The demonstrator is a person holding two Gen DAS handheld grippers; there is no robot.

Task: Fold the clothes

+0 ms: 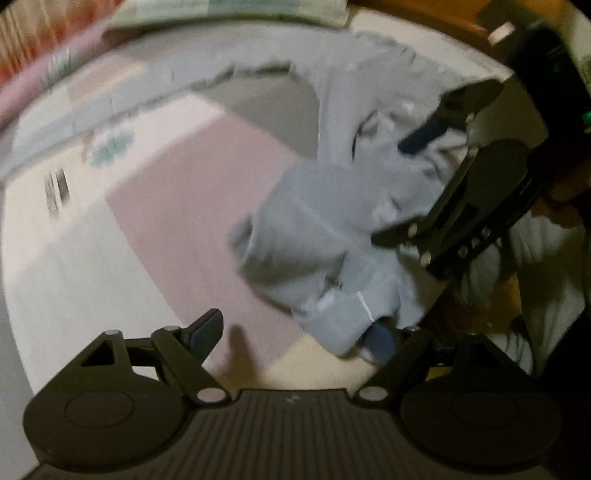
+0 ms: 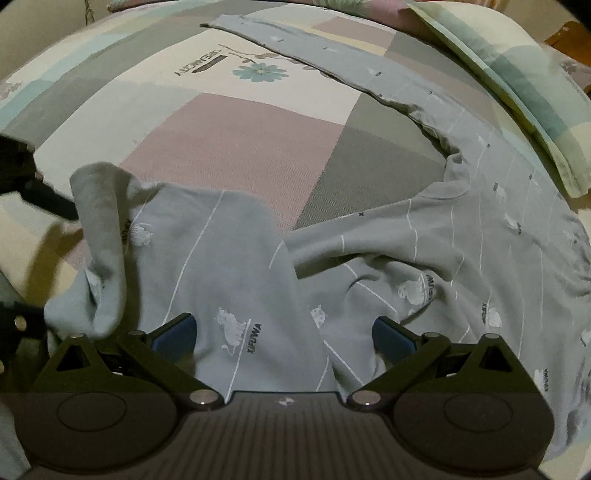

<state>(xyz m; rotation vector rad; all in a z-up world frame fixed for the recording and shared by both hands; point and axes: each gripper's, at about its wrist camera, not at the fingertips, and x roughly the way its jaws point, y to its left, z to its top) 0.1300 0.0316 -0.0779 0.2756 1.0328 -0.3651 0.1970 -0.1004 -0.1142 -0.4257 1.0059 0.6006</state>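
Note:
A grey-blue pyjama garment with white stripes and small cat prints lies crumpled on the bed, one long part stretching away to the far left. My right gripper is open, its blue pads wide apart over a fold of the cloth. One cuff stands up at the left, beside a black finger of the other gripper. The left wrist view is blurred. In it my left gripper is open, the garment hanging by its right pad. The right gripper sits on the cloth beyond.
The bedspread is a patchwork of pink, grey and cream squares with a flower print. A checked pillow lies at the far right. A person's pale sleeve and an orange wooden surface show at the right.

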